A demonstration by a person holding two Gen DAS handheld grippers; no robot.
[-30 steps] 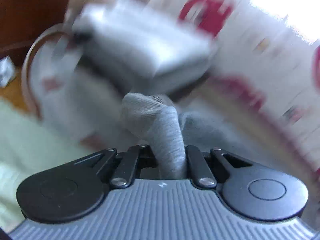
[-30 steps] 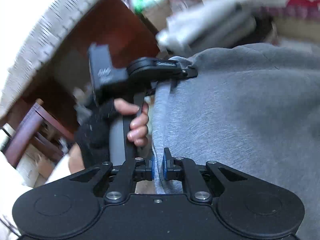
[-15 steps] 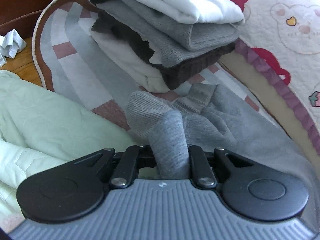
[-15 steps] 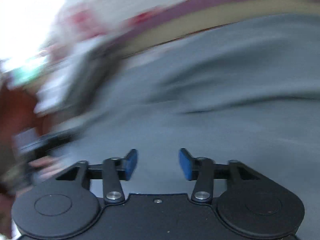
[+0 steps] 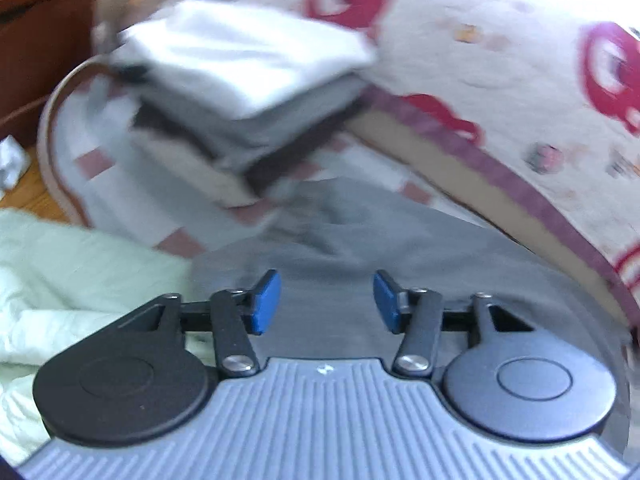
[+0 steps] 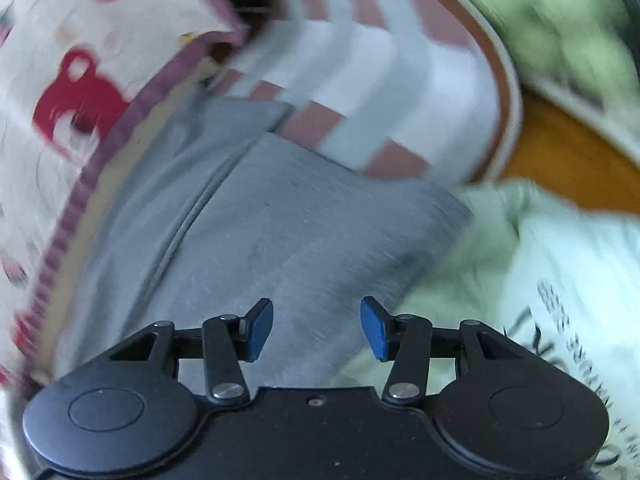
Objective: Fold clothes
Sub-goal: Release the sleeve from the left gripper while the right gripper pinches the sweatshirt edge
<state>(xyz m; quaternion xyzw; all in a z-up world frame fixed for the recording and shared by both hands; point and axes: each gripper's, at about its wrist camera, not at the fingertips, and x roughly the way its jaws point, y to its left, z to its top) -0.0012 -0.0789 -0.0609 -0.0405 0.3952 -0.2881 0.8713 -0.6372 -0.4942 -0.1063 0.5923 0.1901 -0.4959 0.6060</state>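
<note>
Both grippers hanging empty above a grey garment

The left gripper [image 5: 326, 300] is opening its jaws, nothing between the blue pads, while the grey garment [image 5: 360, 248] is lying flat just beyond on a striped mat [image 5: 100, 184]; a blurred stack of folded clothes [image 5: 240, 92] is sitting at 11 o'clock, a bear-print quilt [image 5: 500, 80] at 1 o'clock. The right gripper [image 6: 317, 328] is standing parted and empty over the same garment [image 6: 260, 220], pale green bedding [image 6: 500, 248] lying at 3 o'clock.
</note>
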